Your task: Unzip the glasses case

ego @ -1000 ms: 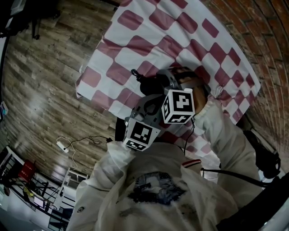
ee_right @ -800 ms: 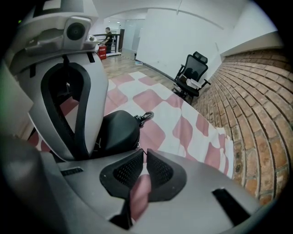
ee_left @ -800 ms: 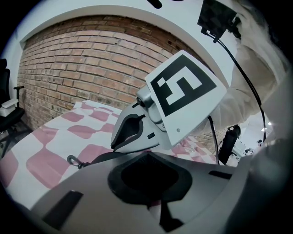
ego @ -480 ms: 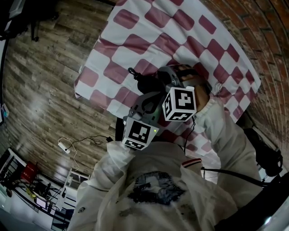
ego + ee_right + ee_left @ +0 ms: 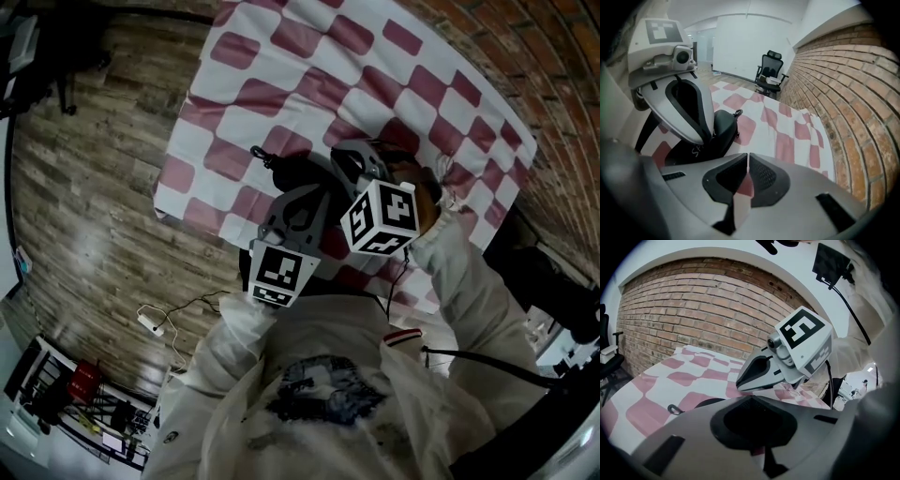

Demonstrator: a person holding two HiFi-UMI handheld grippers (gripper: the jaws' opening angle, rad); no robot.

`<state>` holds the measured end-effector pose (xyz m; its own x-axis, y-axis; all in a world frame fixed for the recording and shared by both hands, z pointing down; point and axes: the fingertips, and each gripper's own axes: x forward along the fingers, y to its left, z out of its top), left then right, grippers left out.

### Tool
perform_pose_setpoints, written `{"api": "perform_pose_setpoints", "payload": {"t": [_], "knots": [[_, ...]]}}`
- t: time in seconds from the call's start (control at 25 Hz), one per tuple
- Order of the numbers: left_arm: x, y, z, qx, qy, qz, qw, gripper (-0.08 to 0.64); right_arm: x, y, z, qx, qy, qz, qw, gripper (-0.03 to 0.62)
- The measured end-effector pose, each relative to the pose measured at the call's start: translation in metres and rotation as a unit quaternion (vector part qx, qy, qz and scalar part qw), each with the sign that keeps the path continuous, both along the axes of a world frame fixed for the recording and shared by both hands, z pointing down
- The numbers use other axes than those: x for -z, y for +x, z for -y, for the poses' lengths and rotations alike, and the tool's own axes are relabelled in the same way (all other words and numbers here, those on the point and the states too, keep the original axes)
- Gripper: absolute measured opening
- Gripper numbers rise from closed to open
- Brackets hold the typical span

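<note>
The black glasses case (image 5: 289, 174) lies on the red-and-white checked cloth (image 5: 309, 66), with its small loop (image 5: 255, 152) pointing away from me. My left gripper (image 5: 305, 194) is shut, and its tips rest against the near side of the case (image 5: 719, 129). In its own view the case (image 5: 701, 404) and loop (image 5: 674, 408) show just left of the jaws. My right gripper (image 5: 354, 157) hovers over the case's right end, pointing steeply down. Its jaws (image 5: 748, 159) stand nearly together with a hairline slit, and nothing shows between them. The zipper is hidden.
The cloth-covered table stands against a brick wall (image 5: 843, 93). Wooden floor (image 5: 84, 187) lies to the left, with a white power strip and cable (image 5: 150, 323) on it. A black office chair (image 5: 769, 70) stands beyond the table's far end.
My right gripper has shifted a little to the right and rolled about its own axis. The left gripper has stayed against the case.
</note>
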<state>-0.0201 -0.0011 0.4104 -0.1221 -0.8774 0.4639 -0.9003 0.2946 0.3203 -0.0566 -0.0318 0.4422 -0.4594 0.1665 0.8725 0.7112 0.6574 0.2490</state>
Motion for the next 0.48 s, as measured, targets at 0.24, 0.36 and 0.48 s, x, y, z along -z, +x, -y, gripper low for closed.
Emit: {"api": "perform_pose_setpoints", "payload": {"t": [0.24,0.36,0.48], "knots": [[0.001,0.001,0.002,-0.031,-0.006,-0.018,0.9993,0.008,0.01,0.02,0.012,-0.098,-0.031,0.005,0.995,0.023],[0.004,-0.001,-0.002,-0.066,-0.005,-0.021,0.9976,0.008,0.016,0.024,0.013,-0.153,-0.039,0.015,0.987,0.023],[0.011,-0.003,-0.003,-0.097,0.001,-0.018,0.9951,0.008,0.02,0.028,0.014,-0.195,-0.039,0.021,0.98,0.023]]}}
